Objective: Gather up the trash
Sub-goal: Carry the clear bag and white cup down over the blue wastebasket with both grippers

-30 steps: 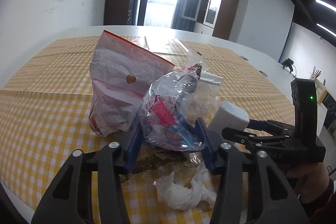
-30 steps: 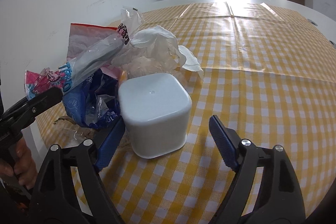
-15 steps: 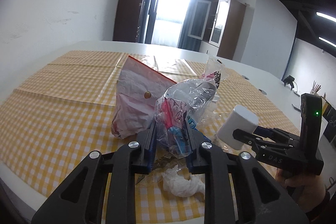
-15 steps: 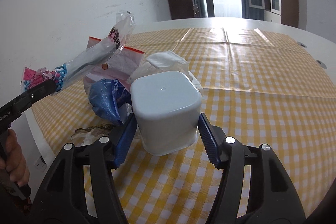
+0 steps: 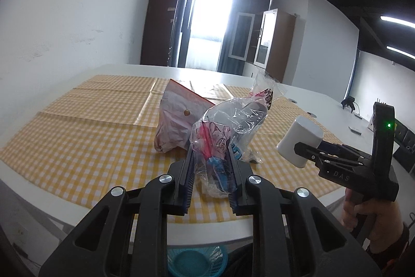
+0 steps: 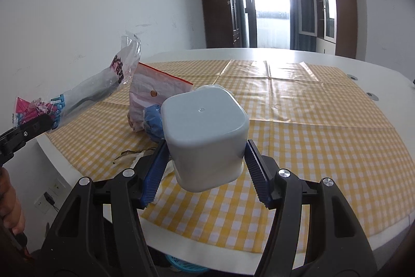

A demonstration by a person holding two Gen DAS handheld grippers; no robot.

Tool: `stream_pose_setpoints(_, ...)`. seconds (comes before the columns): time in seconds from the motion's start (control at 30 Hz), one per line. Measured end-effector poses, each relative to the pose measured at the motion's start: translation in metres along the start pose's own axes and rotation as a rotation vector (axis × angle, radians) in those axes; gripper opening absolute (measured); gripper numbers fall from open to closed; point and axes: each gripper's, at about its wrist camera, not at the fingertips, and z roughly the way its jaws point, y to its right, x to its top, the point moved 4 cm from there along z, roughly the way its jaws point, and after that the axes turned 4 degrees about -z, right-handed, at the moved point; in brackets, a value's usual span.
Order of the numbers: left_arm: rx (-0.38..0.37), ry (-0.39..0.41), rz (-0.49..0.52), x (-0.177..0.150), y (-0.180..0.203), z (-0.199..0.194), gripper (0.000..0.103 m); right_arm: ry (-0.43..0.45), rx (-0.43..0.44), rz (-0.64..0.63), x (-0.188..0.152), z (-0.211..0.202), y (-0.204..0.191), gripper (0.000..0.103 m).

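Clear plastic wrapper point(image 5: 228, 131): crumpled, printed in pink and blue, clamped between the blue pads of the left gripper point(image 5: 210, 176); it rises up and away from the jaws, lifted off the worktop. In the right wrist view the same wrapper point(image 6: 85, 92) stretches out long and slanted above the worktop's left edge.
White plastic tub point(image 6: 205, 131): rounded square, upside down with its flat base facing up, held off the worktop between the ribbed blue pads of the right gripper point(image 6: 205, 168). In the left wrist view the tub point(image 5: 299, 140) shows at the tip of that gripper, tilted.
Left jaws: pressed in on the wrapper from both sides.
Right jaws: closed against the tub's two side walls.
Pink-and-white zip bag point(image 5: 179, 118): stands crumpled on the cloth behind the wrapper, red strip along its top edge, a small round brown spot on its face.
Blue plastic bag point(image 6: 153, 121): bunched on the cloth just beside the zip bag, partly hidden behind the tub.
Brown scrap point(image 6: 132, 156): flat, torn piece lying on the cloth near the worktop's near edge.
Worktop point(image 6: 384, 69): white, covered by a yellow-and-white checked cloth point(image 6: 324, 126).
Blue basket point(image 5: 195, 260): on the floor below the worktop's edge, seen between the left gripper's arms.
Right hand point(image 5: 371, 220): wrapped around the right gripper's handle.
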Motion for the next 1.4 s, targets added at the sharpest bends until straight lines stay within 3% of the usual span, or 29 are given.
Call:
stream_pose_setpoints(0.3,0.035,-0.021,0.056,-0.041,-0.002,-0.056,0.020,-0.005,0.031,-0.026,-0.049,-0.046,-0.036,0.057)
stream_pose_setpoints(0.57,0.005,-0.081,0.091,-0.082,-0.004,-0.103,0.020,-0.023,0.057,-0.087,-0.088,-0.074,-0.074,0.057)
stream_pose_setpoints(0.67,0.008,-0.125,0.101,-0.102,-0.009,-0.112,0.020,-0.063,0.058,-0.130,-0.108,-0.074,-0.087,0.057)
stream_pose_setpoints(0.73,0.016,-0.148,0.091,-0.113,-0.014,-0.117,0.020,-0.107,0.107,-0.108,-0.122,-0.073,-0.091,0.057)
stream_pose_setpoints(0.8,0.012,-0.178,0.093,-0.123,-0.015,-0.117,0.020,-0.137,0.137,-0.094,-0.135,-0.072,-0.097,0.057)
stream_pose_setpoints(0.87,0.022,-0.202,0.098,-0.132,-0.020,-0.114,0.020,-0.150,0.085,-0.132,-0.146,-0.069,-0.101,0.057)
stream_pose_setpoints(1.0,0.047,-0.283,0.117,-0.159,-0.025,-0.102,0.020,-0.213,0.095,-0.123,-0.169,-0.056,-0.102,0.057)
stream_pose_setpoints(1.4,0.086,-0.514,0.052,-0.230,-0.066,-0.029,0.017,-0.412,0.090,-0.114,-0.232,0.018,-0.103,0.057)
